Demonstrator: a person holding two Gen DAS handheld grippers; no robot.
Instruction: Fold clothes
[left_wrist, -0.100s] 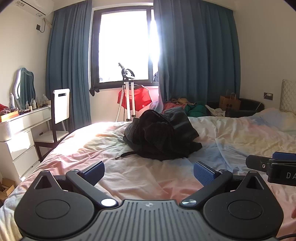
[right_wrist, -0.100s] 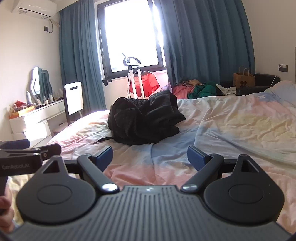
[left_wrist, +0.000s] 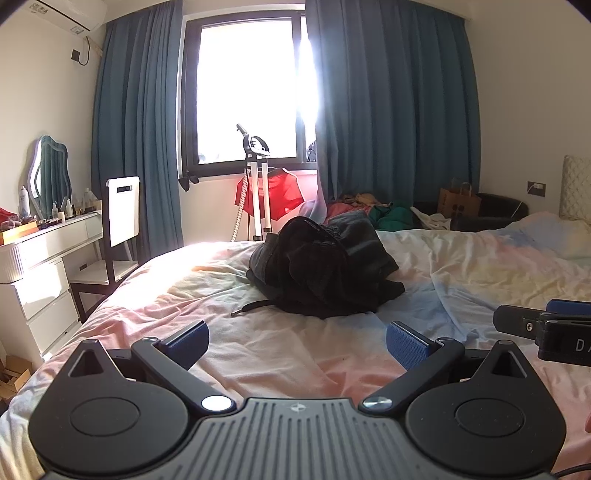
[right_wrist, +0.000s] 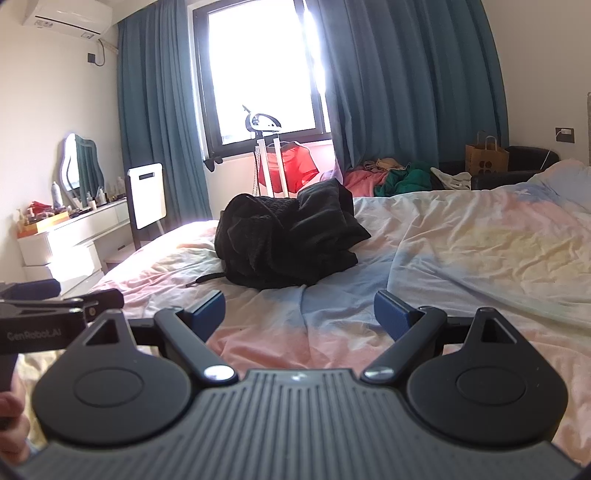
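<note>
**Almost no change; fold not started**

Compared with 0.1 s ago, views barely shift. Left tongs (left_wrist: 297, 341) and right tongs (right_wrist: 299, 308) both gape wide, empty, short of the clothes (left_wrist: 325, 273) heaped mid-bed (left_wrist: 480, 266). Reach comes next.

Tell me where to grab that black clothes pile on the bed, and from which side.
Probably pinch the raised fold at the top right of the black clothes pile, coming from the near side with the open right gripper: that ridge stands clear of the bed sheet, while the lower edges lie flat.
</note>
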